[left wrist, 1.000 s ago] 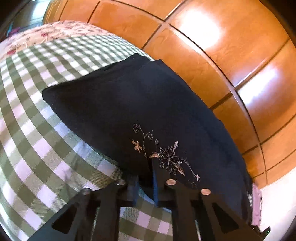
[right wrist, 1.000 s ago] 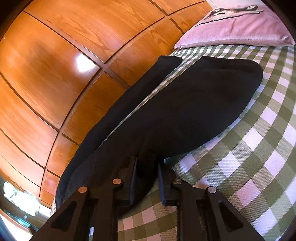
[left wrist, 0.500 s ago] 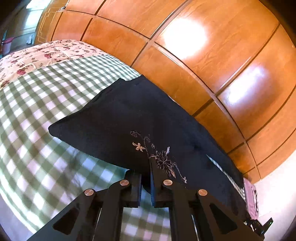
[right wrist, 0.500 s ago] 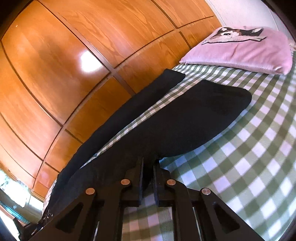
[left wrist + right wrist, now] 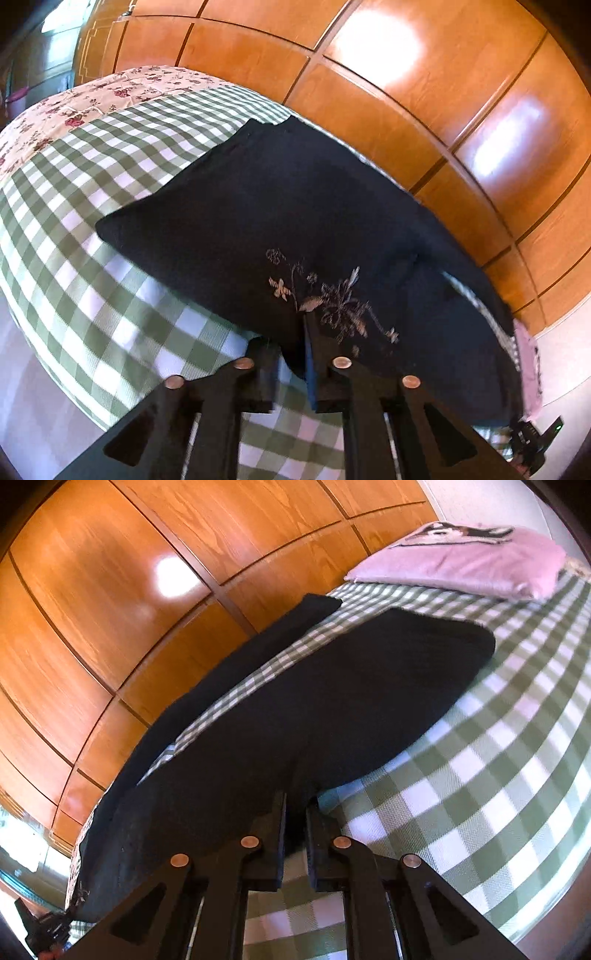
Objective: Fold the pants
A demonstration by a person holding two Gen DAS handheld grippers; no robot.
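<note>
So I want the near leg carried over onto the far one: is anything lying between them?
Nothing visible does: only bare checked bedspread separates the black pants legs. The pink pillow lies beyond the hems.

No readable text, label, brand, number or sign shows in either view. The pants [image 5: 280, 221] carry only floral embroidery, and the pink pillow [image 5: 472, 565] at one o'clock in the right wrist view bears a picture without lettering.
</note>
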